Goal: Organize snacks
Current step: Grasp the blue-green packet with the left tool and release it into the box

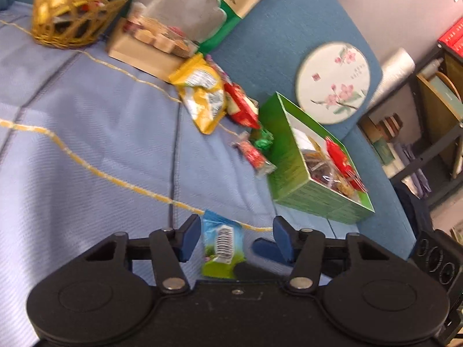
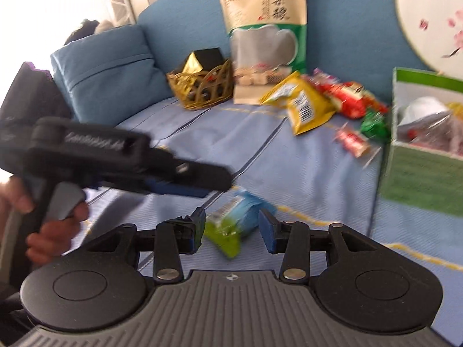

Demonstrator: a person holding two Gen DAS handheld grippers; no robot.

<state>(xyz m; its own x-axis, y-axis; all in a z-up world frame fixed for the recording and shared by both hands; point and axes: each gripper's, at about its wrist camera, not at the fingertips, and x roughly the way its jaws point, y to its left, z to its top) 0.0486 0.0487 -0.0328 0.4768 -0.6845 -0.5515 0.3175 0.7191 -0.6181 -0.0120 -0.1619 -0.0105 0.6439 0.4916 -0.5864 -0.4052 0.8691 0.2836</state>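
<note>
A small blue-and-green snack packet [image 1: 221,244] lies on the blue sofa seat between the fingers of my left gripper [image 1: 237,237], which is open around it. It also shows in the right wrist view [image 2: 234,222], between the open fingers of my right gripper [image 2: 231,227]. The left gripper [image 2: 185,186] reaches in from the left, just above the packet. A green box [image 1: 301,179] holds several snacks. A yellow packet [image 1: 202,95], red packets [image 1: 241,105] and a green candy [image 1: 263,141] lie loose beside it.
A wicker basket [image 1: 66,20] with a black and gold box stands at the back left. A large grain bag [image 1: 179,14] leans on the sofa back. A round flowered fan [image 1: 332,82] leans behind the green box. Shelves [image 1: 428,121] stand at the right. A blue cushion [image 2: 107,72] lies at the left.
</note>
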